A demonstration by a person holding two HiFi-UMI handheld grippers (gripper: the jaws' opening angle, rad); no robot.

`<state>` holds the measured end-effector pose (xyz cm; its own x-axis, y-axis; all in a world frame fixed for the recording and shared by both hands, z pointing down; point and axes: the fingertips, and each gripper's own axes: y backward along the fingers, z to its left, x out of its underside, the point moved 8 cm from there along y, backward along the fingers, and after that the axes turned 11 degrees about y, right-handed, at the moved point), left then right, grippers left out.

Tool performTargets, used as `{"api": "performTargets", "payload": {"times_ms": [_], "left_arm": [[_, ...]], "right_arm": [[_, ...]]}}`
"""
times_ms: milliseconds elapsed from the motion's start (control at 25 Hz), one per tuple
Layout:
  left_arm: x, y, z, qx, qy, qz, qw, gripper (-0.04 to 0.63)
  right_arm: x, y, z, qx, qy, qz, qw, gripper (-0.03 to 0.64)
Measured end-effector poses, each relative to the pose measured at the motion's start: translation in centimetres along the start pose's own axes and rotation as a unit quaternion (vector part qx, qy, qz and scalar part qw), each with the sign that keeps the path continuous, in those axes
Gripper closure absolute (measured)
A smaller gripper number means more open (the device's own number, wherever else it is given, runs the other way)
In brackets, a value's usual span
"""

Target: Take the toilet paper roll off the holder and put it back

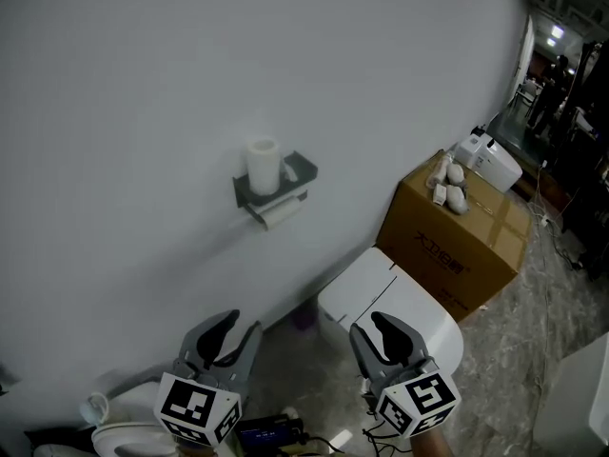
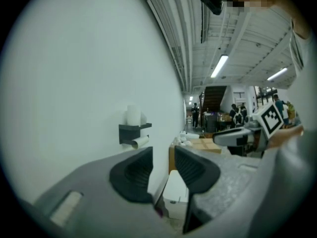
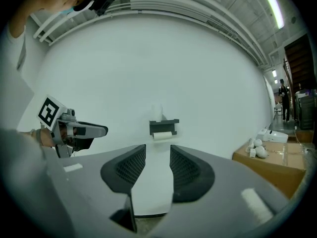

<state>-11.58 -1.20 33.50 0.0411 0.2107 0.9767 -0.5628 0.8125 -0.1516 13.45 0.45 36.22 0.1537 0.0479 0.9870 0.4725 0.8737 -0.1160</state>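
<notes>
A dark grey holder [image 1: 297, 175] is fixed to the white wall. One toilet paper roll [image 1: 281, 215] hangs under its shelf, and a second white roll [image 1: 264, 164] stands upright on top. Both grippers are low in the head view, well short of the holder. My left gripper [image 1: 240, 329] is open with nothing between its fingers, and so is my right gripper [image 1: 374, 329]. The left gripper view shows the holder [image 2: 134, 129] and hanging roll [image 2: 140, 142] beyond the gripper [image 2: 163, 163]. In the right gripper view the holder [image 3: 164, 126] and roll [image 3: 162, 135] sit straight ahead of the gripper [image 3: 157, 160].
A white toilet tank [image 1: 354, 288] stands against the wall below and right of the holder. A cardboard box [image 1: 461, 241] with small white items [image 1: 446, 183] on top is further right, beside a white device [image 1: 488, 161]. People stand far off at the right.
</notes>
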Motion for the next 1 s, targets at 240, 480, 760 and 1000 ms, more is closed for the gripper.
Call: {"api": "performTargets", "payload": {"times_ms": [240, 480, 760, 1000], "left_arm": [[-1.3, -1.9, 3.4, 0.004, -0.002, -0.006, 1.0, 0.46], [-2.7, -2.6, 5.5, 0.014, -0.008, -0.008, 0.9998, 0.457], [-3.4, -3.5, 6.8, 0.027, -0.016, -0.009, 0.9995, 0.443], [-4.0, -4.4, 7.2, 0.031, -0.014, -0.013, 0.9994, 0.437]], "right_arm": [[-1.3, -4.1, 0.3, -0.003, 0.005, -0.009, 1.0, 0.477], [-2.1, -6.3, 0.9, -0.003, 0.007, -0.008, 1.0, 0.477], [-2.4, -7.6, 1.7, -0.007, 0.012, -0.001, 1.0, 0.477], [-2.6, -8.0, 1.7, -0.012, 0.02, -0.002, 1.0, 0.477]]}}
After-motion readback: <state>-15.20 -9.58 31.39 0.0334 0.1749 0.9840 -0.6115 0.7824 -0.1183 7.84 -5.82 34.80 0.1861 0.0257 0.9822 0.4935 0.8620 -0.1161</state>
